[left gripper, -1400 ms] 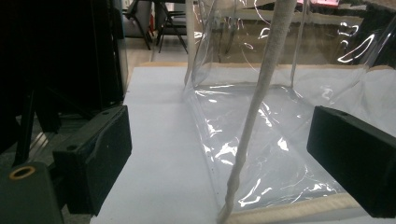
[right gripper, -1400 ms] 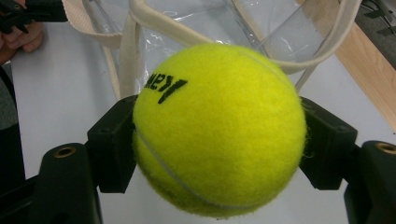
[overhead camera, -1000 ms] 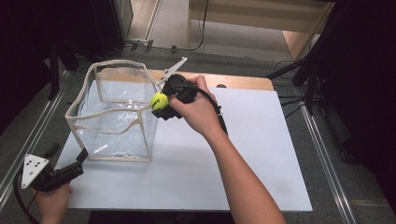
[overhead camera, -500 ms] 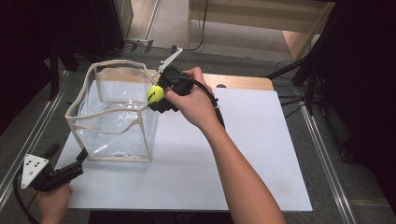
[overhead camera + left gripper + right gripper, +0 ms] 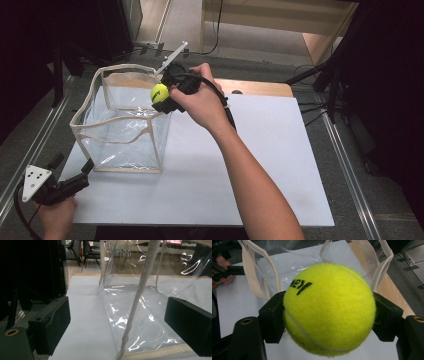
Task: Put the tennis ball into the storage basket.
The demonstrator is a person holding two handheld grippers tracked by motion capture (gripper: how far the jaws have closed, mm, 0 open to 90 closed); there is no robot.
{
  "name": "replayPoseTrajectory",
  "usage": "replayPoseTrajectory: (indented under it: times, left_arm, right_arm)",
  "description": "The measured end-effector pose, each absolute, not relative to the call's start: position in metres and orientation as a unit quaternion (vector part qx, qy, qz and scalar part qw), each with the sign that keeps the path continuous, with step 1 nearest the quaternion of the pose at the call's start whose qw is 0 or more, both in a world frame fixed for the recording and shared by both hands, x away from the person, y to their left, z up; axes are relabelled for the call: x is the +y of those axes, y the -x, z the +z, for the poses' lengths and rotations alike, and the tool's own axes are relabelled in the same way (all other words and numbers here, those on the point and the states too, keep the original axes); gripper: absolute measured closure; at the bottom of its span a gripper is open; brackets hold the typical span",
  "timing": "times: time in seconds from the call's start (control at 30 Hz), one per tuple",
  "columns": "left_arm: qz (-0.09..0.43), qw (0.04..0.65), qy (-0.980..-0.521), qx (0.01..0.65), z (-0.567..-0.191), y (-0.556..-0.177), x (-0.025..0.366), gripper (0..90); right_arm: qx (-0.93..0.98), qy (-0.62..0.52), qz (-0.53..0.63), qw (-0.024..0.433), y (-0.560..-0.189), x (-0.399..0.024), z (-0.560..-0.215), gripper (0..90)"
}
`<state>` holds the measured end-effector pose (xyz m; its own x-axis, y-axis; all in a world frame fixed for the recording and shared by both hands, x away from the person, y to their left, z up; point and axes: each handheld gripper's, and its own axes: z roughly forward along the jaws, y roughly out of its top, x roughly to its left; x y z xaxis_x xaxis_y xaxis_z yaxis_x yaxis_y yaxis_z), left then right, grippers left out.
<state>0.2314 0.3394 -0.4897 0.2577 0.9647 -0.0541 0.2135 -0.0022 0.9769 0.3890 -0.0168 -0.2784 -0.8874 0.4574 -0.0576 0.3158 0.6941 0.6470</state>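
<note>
The right hand-held gripper [image 5: 329, 315] clamped the light, fuzzy, springy tennis ball [image 5: 329, 308] across its middle, at the clear bag's [image 5: 120, 125] two o'clock rim.

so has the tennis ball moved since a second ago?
Yes. The tennis ball, held in the right gripper, has shifted up-frame and slightly left, from beside the clear bag's right edge to over its rim.

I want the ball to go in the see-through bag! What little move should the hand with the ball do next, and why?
Probably carry the tennis ball a bit further over the clear bag's open top, then lower it. The right gripper is clamped on the ball right at the bag's rim, not yet inside. The left gripper, jaws open, waits by the near corner.
</note>
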Motion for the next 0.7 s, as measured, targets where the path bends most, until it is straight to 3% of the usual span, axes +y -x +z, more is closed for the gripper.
replayPoseTrajectory:
  times: [0.7]
  left_arm:
    - [0.365, 0.513, -0.605, 0.487, -0.49, -0.232, 0.34, 6.9]
  right_arm:
    - [0.916, -0.209, 0.326, 0.104, -0.405, 0.005, -0.288, 23.8]
